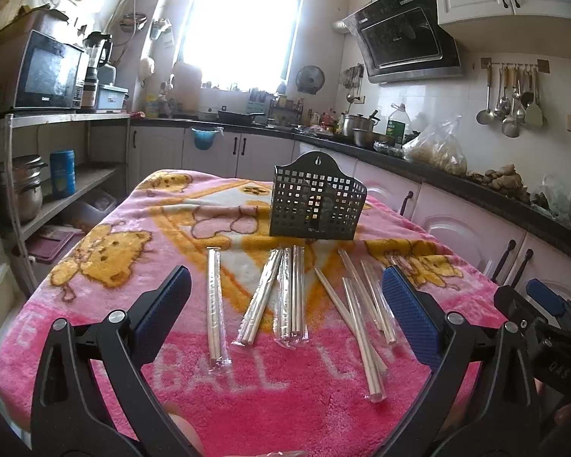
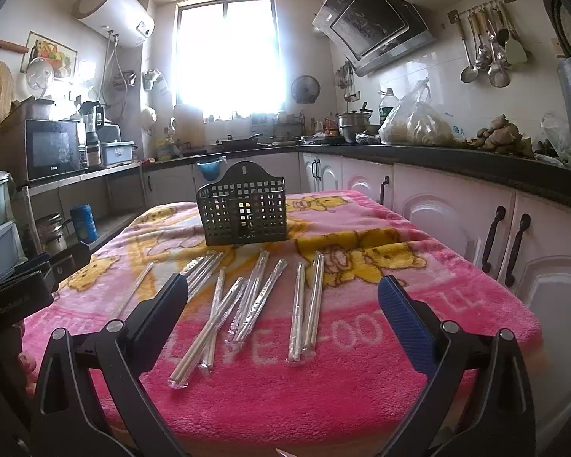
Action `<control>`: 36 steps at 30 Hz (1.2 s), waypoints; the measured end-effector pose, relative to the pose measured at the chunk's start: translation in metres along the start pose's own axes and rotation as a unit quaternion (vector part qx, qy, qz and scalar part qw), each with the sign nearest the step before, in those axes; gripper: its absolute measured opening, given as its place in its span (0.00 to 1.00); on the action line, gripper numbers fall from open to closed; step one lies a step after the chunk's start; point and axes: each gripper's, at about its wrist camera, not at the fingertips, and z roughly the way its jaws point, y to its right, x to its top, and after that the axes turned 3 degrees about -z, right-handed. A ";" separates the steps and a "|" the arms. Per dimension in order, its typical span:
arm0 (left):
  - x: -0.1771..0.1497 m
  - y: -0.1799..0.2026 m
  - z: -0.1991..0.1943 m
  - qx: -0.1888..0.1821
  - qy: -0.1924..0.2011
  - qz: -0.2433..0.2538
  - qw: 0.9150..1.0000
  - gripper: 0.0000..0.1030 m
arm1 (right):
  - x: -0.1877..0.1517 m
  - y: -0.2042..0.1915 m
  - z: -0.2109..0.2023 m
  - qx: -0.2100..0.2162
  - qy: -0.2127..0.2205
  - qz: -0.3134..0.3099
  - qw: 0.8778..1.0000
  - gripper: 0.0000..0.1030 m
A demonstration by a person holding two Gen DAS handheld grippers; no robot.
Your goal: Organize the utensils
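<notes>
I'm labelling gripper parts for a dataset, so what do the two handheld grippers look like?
Both match. The left gripper and the right gripper each have black angular arms with round silver pivot bolts and two flat fingers faced with dark blue textured pads. In the left view, the right gripper's black body shows faint white lettering. No sleeves or cables are visible.

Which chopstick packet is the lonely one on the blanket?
Find the pink cartoon blanket and the black perforated utensil holder standing on it. Before the holder lie clear-wrapped chopstick packets. The lonely packet is farthest left in the left wrist view, lying straight and apart, while the others crowd together.
</notes>
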 end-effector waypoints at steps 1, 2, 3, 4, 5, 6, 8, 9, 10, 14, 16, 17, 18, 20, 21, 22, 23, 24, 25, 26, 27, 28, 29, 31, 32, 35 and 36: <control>0.000 0.000 0.000 0.000 0.000 0.000 1.000 0.89 | 0.001 -0.001 -0.002 0.000 0.000 -0.001 1.000 0.94; 0.000 0.000 0.000 0.000 0.001 -0.001 1.000 0.89 | 0.001 -0.002 -0.002 0.000 0.000 -0.002 1.000 0.94; 0.000 0.000 0.000 0.000 0.001 -0.001 1.000 0.89 | 0.001 -0.002 -0.002 0.000 0.000 -0.002 1.000 0.94; 0.000 0.001 -0.001 0.000 0.002 -0.002 1.000 0.89 | 0.001 -0.002 -0.002 0.000 0.001 -0.001 1.000 0.94; 0.000 0.000 0.000 0.000 0.001 -0.001 1.000 0.89 | 0.001 -0.002 -0.003 0.001 0.001 -0.001 1.000 0.94; 0.000 0.000 0.000 0.000 0.001 -0.002 1.000 0.89 | 0.001 -0.003 -0.001 0.001 0.001 -0.002 1.000 0.94; 0.001 0.000 0.000 -0.001 0.002 -0.002 1.000 0.89 | 0.001 -0.004 0.000 0.003 0.003 -0.003 1.000 0.94; 0.001 0.000 0.000 -0.001 0.001 -0.002 1.000 0.89 | 0.001 -0.005 0.000 0.003 0.003 -0.003 1.000 0.94; 0.001 0.000 -0.001 -0.002 0.000 -0.003 1.000 0.89 | 0.001 -0.004 0.000 0.003 0.003 -0.003 1.000 0.94; 0.001 -0.002 0.000 -0.002 0.001 -0.003 1.000 0.89 | 0.001 -0.006 0.000 0.003 0.003 -0.003 1.000 0.94; 0.001 -0.002 0.000 -0.002 0.001 -0.003 1.000 0.89 | 0.001 -0.006 0.000 0.003 0.003 -0.003 1.000 0.94; 0.001 -0.001 0.000 -0.001 0.001 -0.003 1.000 0.89 | 0.001 -0.005 0.000 0.003 0.003 -0.003 1.000 0.94; 0.001 -0.002 0.000 -0.002 0.000 -0.003 1.000 0.89 | 0.001 -0.006 0.000 0.003 0.003 -0.003 1.000 0.94; 0.001 -0.002 0.000 -0.001 0.000 -0.004 1.000 0.89 | 0.001 -0.006 0.000 0.002 0.003 -0.003 1.000 0.94; 0.002 -0.003 0.000 -0.001 0.000 -0.004 1.000 0.89 | 0.001 -0.005 0.000 0.004 0.002 -0.003 1.000 0.94; 0.002 -0.004 0.001 -0.001 0.000 -0.004 1.000 0.89 | 0.000 -0.005 0.000 0.004 0.002 -0.003 1.000 0.94; 0.002 -0.004 0.001 -0.001 -0.001 -0.004 1.000 0.89 | 0.001 -0.006 0.000 0.004 0.002 -0.003 1.000 0.94; 0.002 -0.004 0.001 -0.001 -0.001 -0.004 1.000 0.89 | 0.001 -0.006 0.000 0.005 0.001 -0.003 1.000 0.94; 0.002 -0.005 0.001 -0.001 -0.002 -0.004 1.000 0.89 | 0.000 -0.005 0.000 0.005 0.001 -0.003 1.000 0.94; 0.002 -0.004 0.001 -0.001 -0.001 -0.005 1.000 0.89 | 0.000 -0.005 0.001 0.006 0.001 -0.003 1.000 0.94; 0.001 -0.004 0.001 -0.002 -0.002 -0.005 1.000 0.89 | -0.001 -0.006 0.000 0.006 0.001 -0.003 1.000 0.94; 0.001 -0.005 0.002 -0.002 -0.004 -0.006 1.000 0.89 | -0.001 -0.007 0.001 0.007 0.000 -0.005 1.000 0.94; 0.001 -0.006 0.002 -0.001 -0.005 -0.006 1.000 0.89 | -0.001 -0.007 0.001 0.006 0.000 -0.006 1.000 0.94; 0.000 -0.006 0.003 0.000 -0.005 -0.006 1.000 0.89 | -0.001 -0.007 0.002 0.008 -0.001 -0.004 1.000 0.94; 0.000 -0.007 0.003 0.000 -0.006 -0.007 1.000 0.89 | -0.001 -0.007 0.002 0.009 -0.002 -0.004 1.000 0.94; -0.001 -0.009 0.004 0.001 -0.006 -0.007 1.000 0.89 | -0.002 -0.007 0.005 0.011 -0.005 -0.006 1.000 0.94; -0.001 -0.008 0.004 0.002 -0.007 -0.007 1.000 0.89 | -0.002 -0.009 0.006 0.011 -0.007 -0.008 1.000 0.94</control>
